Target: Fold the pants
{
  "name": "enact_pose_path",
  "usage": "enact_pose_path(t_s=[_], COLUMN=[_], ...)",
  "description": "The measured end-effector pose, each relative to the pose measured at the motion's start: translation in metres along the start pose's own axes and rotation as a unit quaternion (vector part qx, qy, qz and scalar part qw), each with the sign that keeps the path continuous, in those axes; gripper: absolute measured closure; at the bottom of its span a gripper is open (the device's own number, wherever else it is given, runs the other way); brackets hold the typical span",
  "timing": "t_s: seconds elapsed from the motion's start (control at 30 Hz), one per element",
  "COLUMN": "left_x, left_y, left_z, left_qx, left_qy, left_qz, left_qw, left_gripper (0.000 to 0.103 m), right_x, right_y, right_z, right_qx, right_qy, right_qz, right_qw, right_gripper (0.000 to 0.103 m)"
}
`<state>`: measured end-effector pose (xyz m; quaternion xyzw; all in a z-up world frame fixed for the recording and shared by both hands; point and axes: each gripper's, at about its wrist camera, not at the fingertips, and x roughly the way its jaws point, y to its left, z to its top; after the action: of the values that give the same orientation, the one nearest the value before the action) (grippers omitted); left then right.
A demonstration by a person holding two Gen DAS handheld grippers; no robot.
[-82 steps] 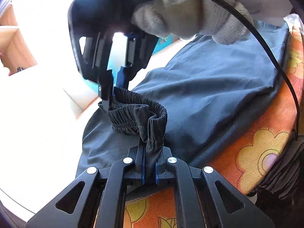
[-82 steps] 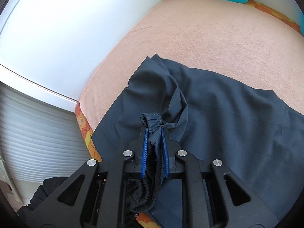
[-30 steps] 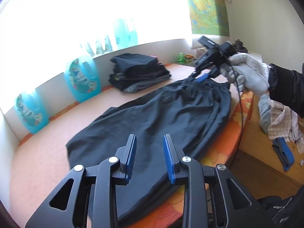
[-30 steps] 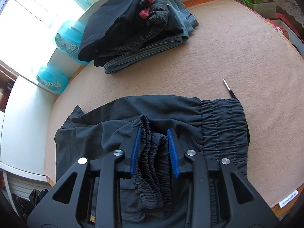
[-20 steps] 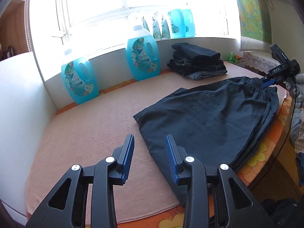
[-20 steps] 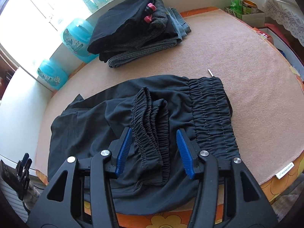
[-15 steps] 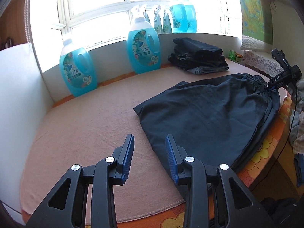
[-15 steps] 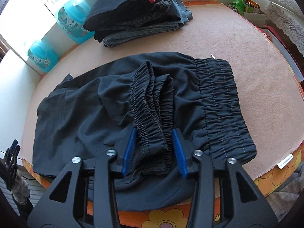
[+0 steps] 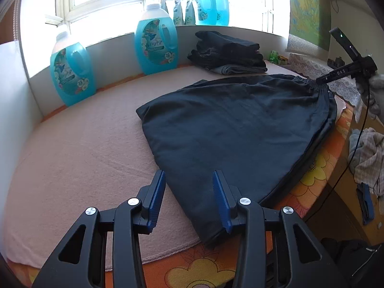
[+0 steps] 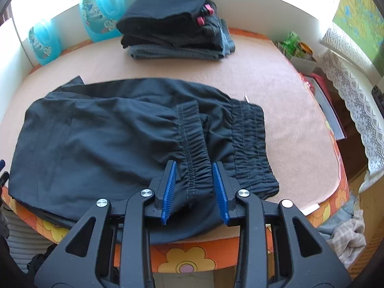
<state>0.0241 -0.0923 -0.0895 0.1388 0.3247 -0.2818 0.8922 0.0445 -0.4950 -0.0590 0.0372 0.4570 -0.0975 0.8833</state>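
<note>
While the dark, smooth pants lie folded on the napped pink table, right gripper jaws, just opening, straddle the ribbed elastic waistband; left gripper jaws part, empty.

Dark navy pants, orange flowered mattress cover

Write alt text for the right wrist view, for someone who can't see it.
The right gripper stands open over the elastic waistband of dark pants spread on a pink-covered table. Behind lie a stack of folded clothes and two blue bottles.
</note>
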Motion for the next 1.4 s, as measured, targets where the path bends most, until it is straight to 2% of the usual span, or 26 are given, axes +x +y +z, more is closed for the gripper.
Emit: enact_pose_path(t_s=[0.1, 0.23, 0.4, 0.47, 0.7, 1.0, 1.1, 1.2, 1.3, 1.37, 1.4], left_x=[0.004, -0.001, -0.004, -0.002, 0.003, 0.006, 0.007, 0.007, 0.007, 0.009, 0.009], left_y=[-0.004, 0.0, 0.013, 0.017, 0.018, 0.02, 0.02, 0.021, 0.021, 0.021, 0.021], left_z=[-0.007, -0.013, -0.018, -0.019, -0.019, -0.022, -0.022, -0.023, -0.024, -0.023, -0.023], left_qx=[-0.002, -0.024, -0.068, -0.079, -0.093, -0.104, -0.104, -0.103, -0.104, -0.103, -0.102], left_qy=[0.007, 0.003, 0.002, 0.004, 0.006, 0.013, 0.015, 0.015, 0.015, 0.015, 0.015], left_qz=[-0.009, -0.02, -0.034, -0.038, -0.05, -0.063, -0.065, -0.069, -0.072, -0.073, -0.073], left_qw=[0.9999, 0.9995, 0.9971, 0.9962, 0.9944, 0.9925, 0.9923, 0.9922, 0.9919, 0.9918, 0.9919], left_gripper=[0.064, 0.063, 0.054, 0.054, 0.054, 0.054, 0.055, 0.062, 0.07, 0.075, 0.077], right_x=[-0.014, -0.022, -0.015, -0.005, 0.047, 0.105, 0.12, 0.133, 0.137, 0.135, 0.133], right_y=[0.036, 0.094, 0.169, 0.198, 0.292, 0.374, 0.392, 0.401, 0.403, 0.404, 0.405], right_z=[0.02, 0.05, 0.082, 0.093, 0.12, 0.133, 0.13, 0.129, 0.127, 0.123, 0.121], right_qx=[-0.042, -0.105, -0.168, -0.184, -0.238, -0.299, -0.323, -0.338, -0.343, -0.352, -0.359], right_qy=[-0.023, -0.038, -0.041, -0.034, 0.034, 0.103, 0.121, 0.133, 0.144, 0.146, 0.147], right_qz=[0.019, 0.068, 0.15, 0.185, 0.254, 0.282, 0.267, 0.25, 0.252, 0.254, 0.255], right_qw=[0.999, 0.991, 0.973, 0.965, 0.937, 0.906, 0.9, 0.898, 0.893, 0.889, 0.886], right_gripper=[0.062, 0.062, 0.061, 0.061, 0.061, 0.061, 0.061, 0.061, 0.061, 0.07, 0.08])
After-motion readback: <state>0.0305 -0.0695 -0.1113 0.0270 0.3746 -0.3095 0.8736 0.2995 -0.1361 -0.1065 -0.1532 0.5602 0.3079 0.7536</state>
